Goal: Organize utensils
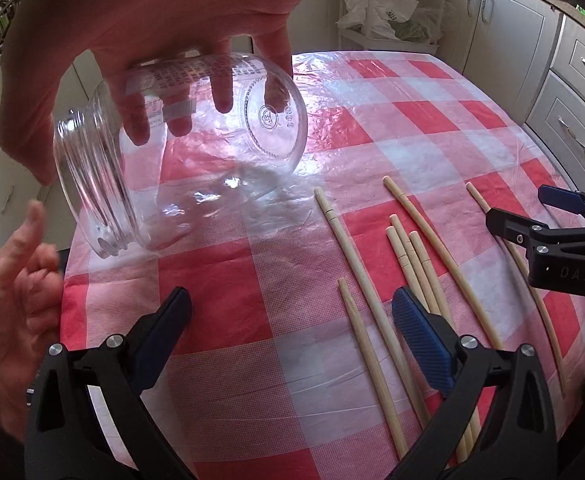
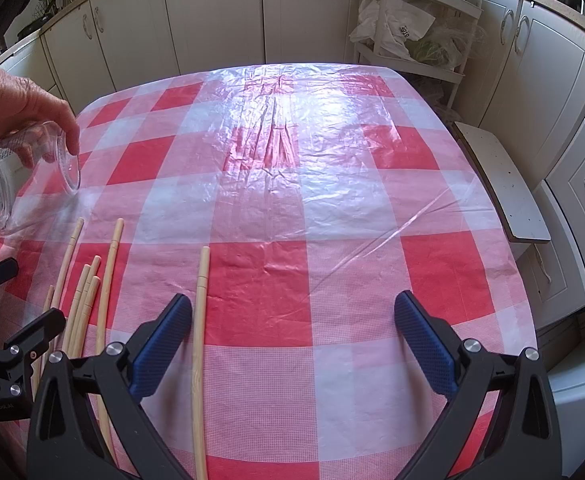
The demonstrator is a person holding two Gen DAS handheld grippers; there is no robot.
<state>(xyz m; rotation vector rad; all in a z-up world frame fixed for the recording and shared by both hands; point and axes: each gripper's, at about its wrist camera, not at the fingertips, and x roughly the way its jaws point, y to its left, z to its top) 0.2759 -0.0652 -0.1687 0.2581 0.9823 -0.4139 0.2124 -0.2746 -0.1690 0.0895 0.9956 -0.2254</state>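
Fingers on both my grippers spread wide and empty, left gripper (image 1: 292, 328) and right gripper (image 2: 292, 332) low over the checked table (image 2: 332, 208).

A bare hand (image 1: 140, 32) tips a clear jar (image 1: 172, 148) on its side near the table's left edge, mouth towards me; the chopsticks (image 1: 408, 264) lie loose near the front edge, one apart (image 2: 200, 344). Risk, as I judge it: the smooth round sticks may roll on the glossy plastic cover when pinched, and the tilted jar could slip.
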